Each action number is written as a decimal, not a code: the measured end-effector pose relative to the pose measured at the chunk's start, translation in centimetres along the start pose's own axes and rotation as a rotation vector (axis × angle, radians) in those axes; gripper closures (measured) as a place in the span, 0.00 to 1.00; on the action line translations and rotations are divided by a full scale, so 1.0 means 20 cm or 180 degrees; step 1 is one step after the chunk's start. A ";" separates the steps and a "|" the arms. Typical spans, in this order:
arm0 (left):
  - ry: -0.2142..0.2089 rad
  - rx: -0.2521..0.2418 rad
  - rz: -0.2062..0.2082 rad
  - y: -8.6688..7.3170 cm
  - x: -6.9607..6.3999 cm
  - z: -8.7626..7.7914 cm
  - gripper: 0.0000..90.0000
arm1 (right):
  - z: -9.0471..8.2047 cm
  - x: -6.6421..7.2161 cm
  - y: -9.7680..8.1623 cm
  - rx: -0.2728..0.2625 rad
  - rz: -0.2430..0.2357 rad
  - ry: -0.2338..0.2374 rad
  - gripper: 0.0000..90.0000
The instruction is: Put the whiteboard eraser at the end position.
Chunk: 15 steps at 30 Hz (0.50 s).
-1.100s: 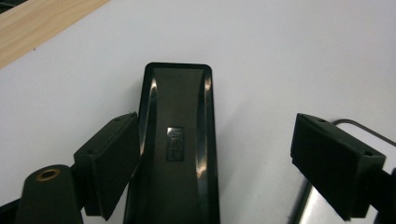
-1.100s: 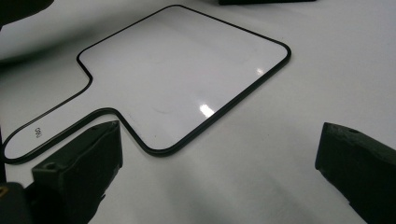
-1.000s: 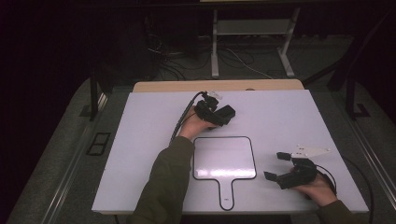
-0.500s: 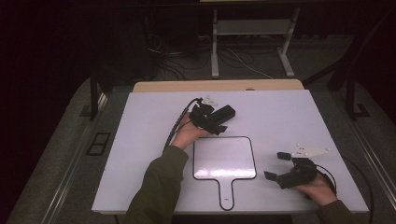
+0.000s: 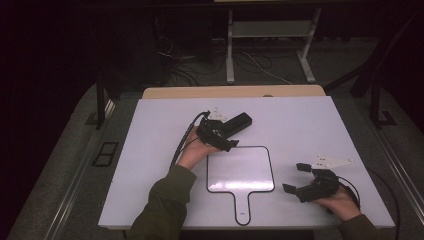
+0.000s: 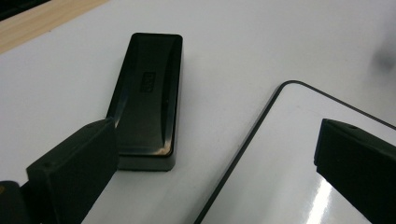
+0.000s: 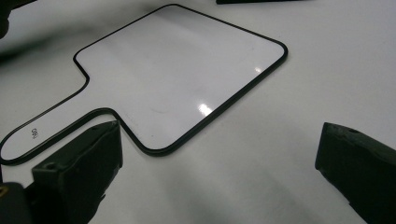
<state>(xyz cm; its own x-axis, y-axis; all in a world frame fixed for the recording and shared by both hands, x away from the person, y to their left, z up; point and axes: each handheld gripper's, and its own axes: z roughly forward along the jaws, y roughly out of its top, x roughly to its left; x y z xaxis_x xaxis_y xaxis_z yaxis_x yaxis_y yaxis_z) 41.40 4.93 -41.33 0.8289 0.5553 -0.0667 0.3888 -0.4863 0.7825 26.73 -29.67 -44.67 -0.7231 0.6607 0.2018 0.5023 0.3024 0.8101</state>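
both grippers gaping, nothing held: left gripper (image 5: 226,136) just widened beside eraser (image 6: 148,98) (likely freshly set down), right gripper (image 5: 299,180) idle near whiteboard paddle (image 5: 240,170); next, probably retreating.

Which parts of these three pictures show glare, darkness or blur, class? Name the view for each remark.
High view: the room beyond the table is nearly black, and the small whiteboard looks evenly lit. Left tool view: the eraser is sharp, with a soft gleam low on the whiteboard and the near jaws slightly blurred. Right tool view: a bright glare spot sits on the whiteboard.
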 end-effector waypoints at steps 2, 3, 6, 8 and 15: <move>-0.0003 -0.0021 -0.0001 -0.01 -0.01 -0.02 0.00 | 0.00 0.00 0.00 0.0001 -0.0010 0.0000 0.00; -0.0004 -0.0032 -0.0022 -0.02 -0.01 -0.03 0.00 | 0.00 0.00 0.00 0.0004 -0.0006 0.0001 0.00; 0.0008 -0.0085 0.0002 -0.03 -0.03 -0.06 0.00 | -0.01 0.00 0.00 -0.0013 0.0010 0.0002 0.00; 0.0023 -0.0089 0.0018 -0.04 -0.03 -0.08 0.00 | -0.01 0.00 0.00 -0.0015 0.0016 0.0006 0.00; 0.0085 -0.0189 0.0008 -0.08 -0.06 -0.17 0.00 | -0.01 0.00 0.00 -0.0025 0.0005 0.0008 0.00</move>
<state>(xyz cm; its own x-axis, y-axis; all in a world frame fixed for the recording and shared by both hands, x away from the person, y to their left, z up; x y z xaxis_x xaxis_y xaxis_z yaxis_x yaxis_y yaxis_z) 38.41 7.42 -40.45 0.8185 0.5724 -0.0489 0.3616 -0.4473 0.8180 26.62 -29.83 -44.51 -0.7235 0.6594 0.2043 0.4997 0.2960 0.8140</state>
